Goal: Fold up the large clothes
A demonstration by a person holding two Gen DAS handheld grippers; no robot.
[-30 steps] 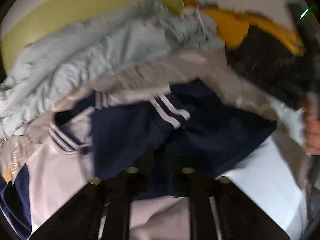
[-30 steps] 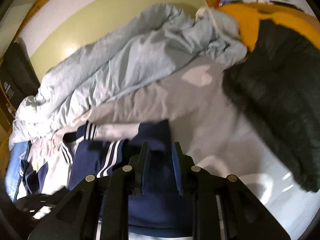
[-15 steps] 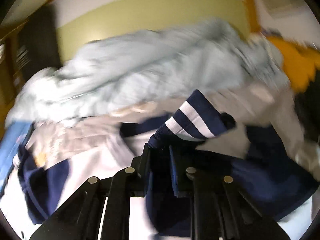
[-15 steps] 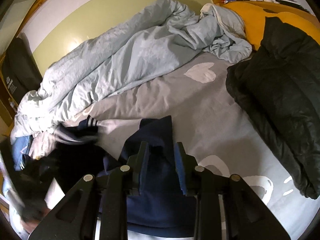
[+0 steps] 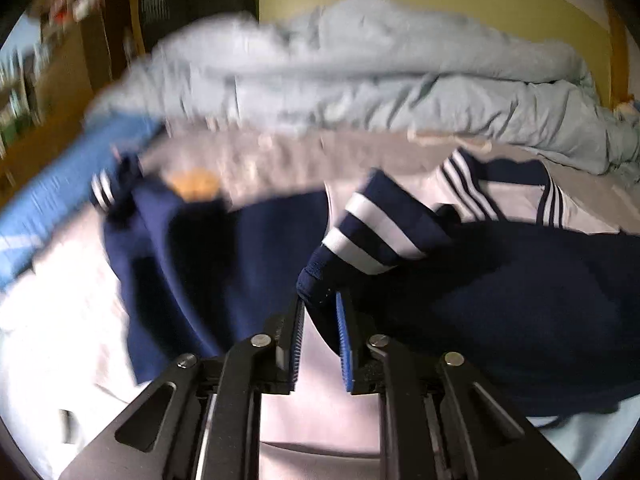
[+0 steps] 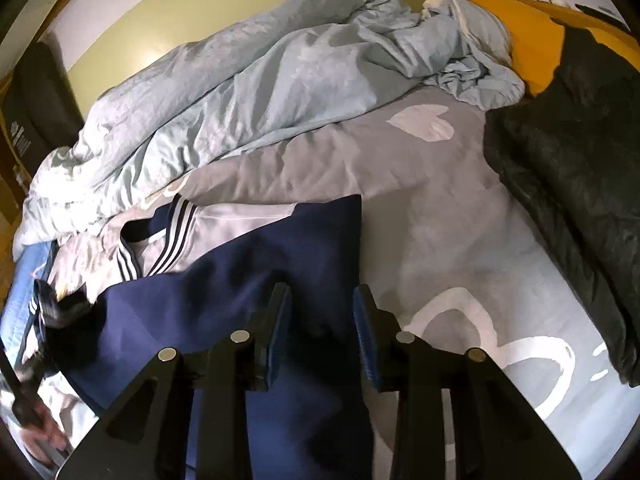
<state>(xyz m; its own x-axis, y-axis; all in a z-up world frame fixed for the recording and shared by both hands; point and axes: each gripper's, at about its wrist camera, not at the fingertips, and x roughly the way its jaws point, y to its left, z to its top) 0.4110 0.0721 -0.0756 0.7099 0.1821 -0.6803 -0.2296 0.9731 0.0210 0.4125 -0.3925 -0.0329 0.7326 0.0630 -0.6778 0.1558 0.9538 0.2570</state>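
Note:
A navy and white jacket (image 6: 256, 272) with striped trim lies spread on the grey bed sheet (image 6: 448, 232). My left gripper (image 5: 320, 304) is shut on the jacket's navy striped cuff (image 5: 372, 236) and holds the sleeve up over the jacket body (image 5: 520, 288). My right gripper (image 6: 322, 300) is open, its jaws apart over the jacket's navy panel near its right edge, holding nothing. The left gripper shows as a blurred dark shape at the far left of the right wrist view (image 6: 56, 312).
A rumpled pale blue duvet (image 6: 260, 80) lies along the far side by the green wall. A black puffer jacket (image 6: 568, 168) lies at the right, over something orange (image 6: 532, 48). A blue cloth (image 5: 60, 184) lies at the left. Shelves (image 5: 52, 60) stand beyond the bed.
My left gripper has swung left carrying the striped cuff across the jacket. My right gripper has opened and let go of the navy fabric, which now lies flat.

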